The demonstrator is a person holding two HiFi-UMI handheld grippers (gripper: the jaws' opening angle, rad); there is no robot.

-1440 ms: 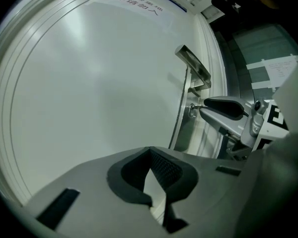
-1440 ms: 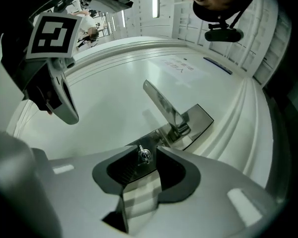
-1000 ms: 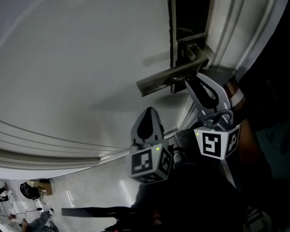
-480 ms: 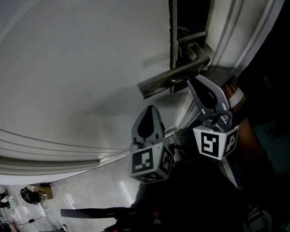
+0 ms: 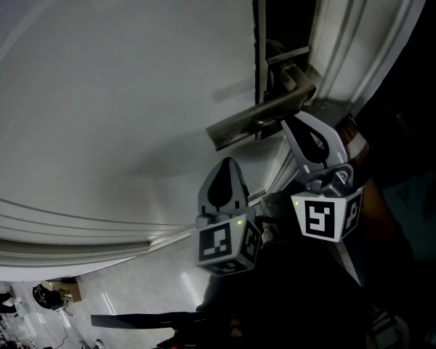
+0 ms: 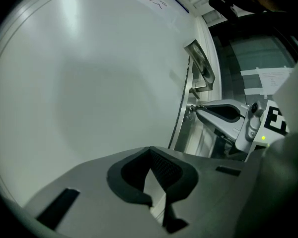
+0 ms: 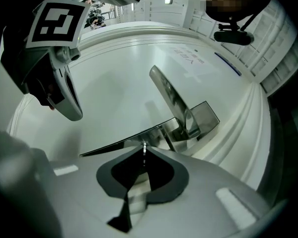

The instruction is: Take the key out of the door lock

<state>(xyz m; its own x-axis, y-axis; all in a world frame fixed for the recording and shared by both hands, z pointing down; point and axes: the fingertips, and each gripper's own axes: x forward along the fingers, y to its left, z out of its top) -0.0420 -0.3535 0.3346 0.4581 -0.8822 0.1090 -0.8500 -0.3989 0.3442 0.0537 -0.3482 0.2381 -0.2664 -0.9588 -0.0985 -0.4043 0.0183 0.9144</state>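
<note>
A white door [image 5: 116, 86] carries a dark lock plate [image 5: 287, 20] and a metal lever handle [image 5: 254, 118]. My right gripper [image 5: 289, 122] reaches in just under the handle, at the plate. In the right gripper view its jaws [image 7: 143, 150] are shut on a thin metal key [image 7: 144, 147], right in front of the plate [image 7: 206, 117]. The left gripper view shows the right gripper [image 6: 194, 108] holding the key [image 6: 189, 111] by the plate's edge. My left gripper [image 5: 227, 162] hangs lower left, away from the lock, shut [image 6: 149, 151] on nothing.
The moulded door frame [image 5: 370, 42] runs along the right of the lock. A dark opening with glass [image 6: 258, 58] lies beyond the door's edge. Far below at the lower left is a light floor [image 5: 131, 297] with small objects.
Only a slight drift of the head view. Both grippers stay where they were, the right one still at the lock under the handle.
</note>
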